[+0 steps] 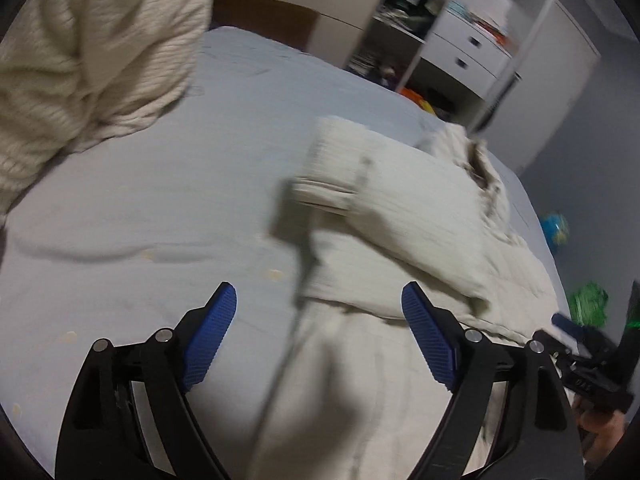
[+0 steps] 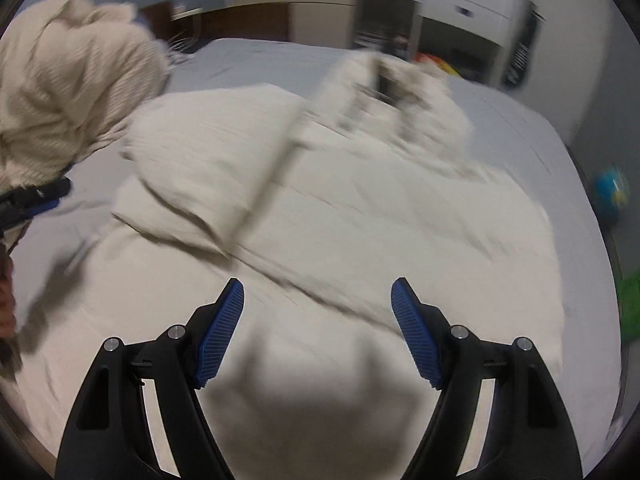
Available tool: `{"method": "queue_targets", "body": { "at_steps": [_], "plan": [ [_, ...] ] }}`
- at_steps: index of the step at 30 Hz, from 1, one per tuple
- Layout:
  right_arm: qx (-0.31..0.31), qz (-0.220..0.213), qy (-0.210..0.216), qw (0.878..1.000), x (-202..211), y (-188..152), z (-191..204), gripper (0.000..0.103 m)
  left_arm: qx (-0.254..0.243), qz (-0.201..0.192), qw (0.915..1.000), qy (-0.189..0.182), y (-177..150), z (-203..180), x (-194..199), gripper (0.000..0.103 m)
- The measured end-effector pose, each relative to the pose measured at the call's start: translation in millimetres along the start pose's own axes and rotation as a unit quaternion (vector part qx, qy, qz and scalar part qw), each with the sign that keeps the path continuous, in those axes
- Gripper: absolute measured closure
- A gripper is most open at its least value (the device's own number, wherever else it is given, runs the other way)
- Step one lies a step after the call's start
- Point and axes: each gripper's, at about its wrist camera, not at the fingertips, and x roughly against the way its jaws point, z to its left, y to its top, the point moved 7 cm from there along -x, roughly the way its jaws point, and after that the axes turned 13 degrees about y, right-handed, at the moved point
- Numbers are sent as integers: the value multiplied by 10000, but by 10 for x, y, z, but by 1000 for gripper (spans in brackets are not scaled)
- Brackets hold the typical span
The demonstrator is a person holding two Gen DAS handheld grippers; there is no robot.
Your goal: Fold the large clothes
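A large cream garment (image 2: 360, 216) is spread on the bed (image 1: 140, 200), one sleeve (image 1: 360, 200) folded across its body. Its long axis runs away from both grippers. The left gripper (image 1: 318, 336) and the right gripper (image 2: 318, 328) are held with fingers apart, nothing between them. The right is judged nearer, directly over the cloth; the left is over its left edge.

The place was a home bedroom. A bed (image 1: 168, 184) with a grey sheet filled the view; beyond it stood a white chest of drawers (image 1: 466, 52), beside open cluttered shelves (image 1: 404, 8).
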Motion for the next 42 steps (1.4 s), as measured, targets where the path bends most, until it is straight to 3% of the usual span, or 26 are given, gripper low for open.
{"method": "queue_targets", "body": {
  "at_steps": [9,17,21,22,24,27,35,42],
  "plan": [
    [1093,405,22,9932,-740,725,1036,31,467,-55,9989,91,38,447,-88,22],
    [1795,730,-361,9804,-1318,947,1559,31,1365,164,9899,335,-5,875,-252,21],
    [2184,844,-727,9695,-1523,1011,1672,32,1404,225,9894,308,-31,879,-273,22],
    [2234,851,-795,9678,-1554,1027,1668,37,1382,223,9897,296,-35,867,-272,22],
    [2243,837,-807,9676,-1565,1072,1629,62,1330,204,9906,250,-36,835,-257,21],
    [2033,738,-675,9740,-1455,1137,1543,83,1288,179,9913,211,-29,814,-256,21],
    [979,56,-464,9941,-781,1313,885,88,969,-60,9953,-27,31,622,-163,21],
    [-423,-389,-328,9978,-256,1049,-17,89,781,-276,9964,-167,73,506,-80,21]
  ]
}}
